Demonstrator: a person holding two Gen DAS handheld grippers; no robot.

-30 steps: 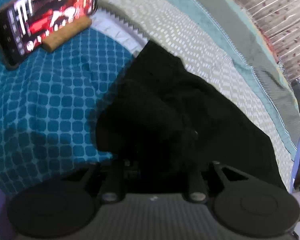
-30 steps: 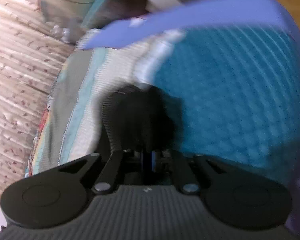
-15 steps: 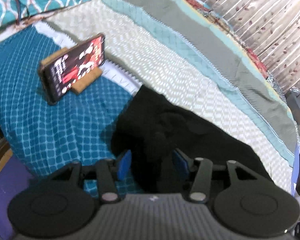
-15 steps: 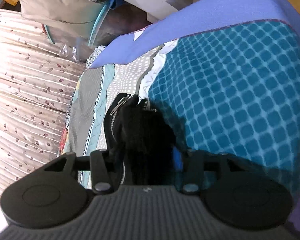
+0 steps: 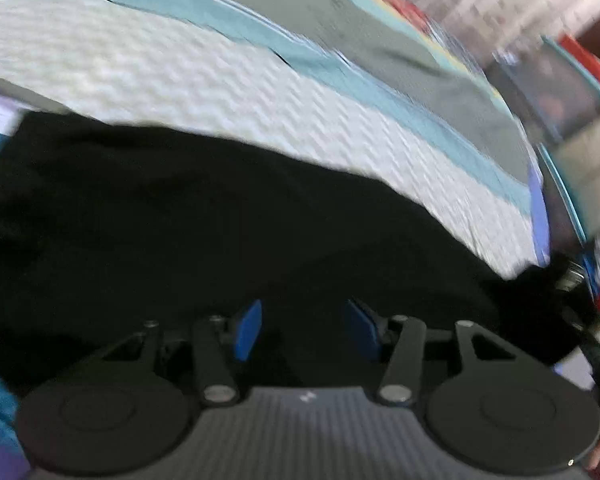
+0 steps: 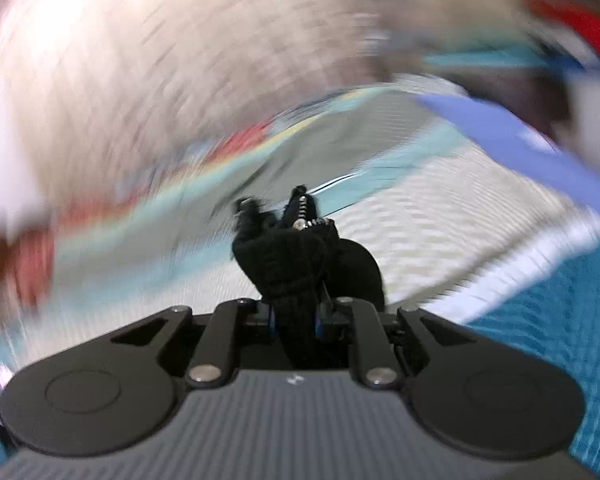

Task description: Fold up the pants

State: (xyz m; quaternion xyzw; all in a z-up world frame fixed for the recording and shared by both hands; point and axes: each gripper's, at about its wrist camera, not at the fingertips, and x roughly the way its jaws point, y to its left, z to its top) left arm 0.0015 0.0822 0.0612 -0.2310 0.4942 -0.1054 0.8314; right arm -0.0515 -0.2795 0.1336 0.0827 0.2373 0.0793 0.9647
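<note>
The black pants point(image 5: 219, 232) lie spread across the bed, filling the middle of the left wrist view. My left gripper point(image 5: 302, 330) is open just above the cloth, its blue pads point(image 5: 247, 330) apart with nothing between them. My right gripper point(image 6: 293, 320) is shut on a bunched part of the pants point(image 6: 283, 260) with a zipper point(image 6: 304, 210) showing at its top, lifted above the bed. The right wrist view is heavily blurred.
The bed has a striped quilt with white point(image 5: 179, 80), light blue and grey bands, and a teal checked part point(image 6: 540, 320) at right. A purple sheet edge point(image 6: 512, 140) and pale curtain point(image 6: 159, 60) lie beyond. Clutter point(image 5: 580, 92) stands past the bed's far end.
My left gripper has let go of the pants and swung right over them; the phone has left its view. My right gripper has closed on the zipper end and swung fast.
</note>
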